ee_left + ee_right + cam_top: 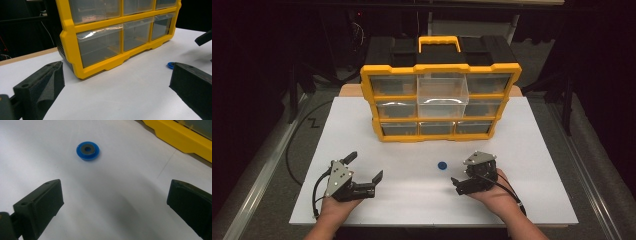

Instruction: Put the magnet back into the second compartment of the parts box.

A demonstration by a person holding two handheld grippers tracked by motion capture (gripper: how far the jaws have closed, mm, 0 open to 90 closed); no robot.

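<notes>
The blue washer (441, 165) lay flat on the white counter (362, 125), near the middle of its front half, well clear of the yellow drawer organiser (440, 68) that stood toward the far edge. The right gripper (474, 179) rested just to the washer's right with its fingers (40, 205) spread wide and nothing between them. The left gripper (362, 167) sat near the front left corner, fingers (42, 87) likewise apart and empty.

Assessment: the washer appeared small, thin, rigid and light, probably smooth plastic around a dark centre hole. Lying flush, it offered little height to pinch. The soundest hold would be across its rim on opposite sides, fingers lowered to the counter; a slip or skid sideways seemed the main risk.

One clear drawer (442, 92) in the organiser's top row stood pulled out.
</notes>
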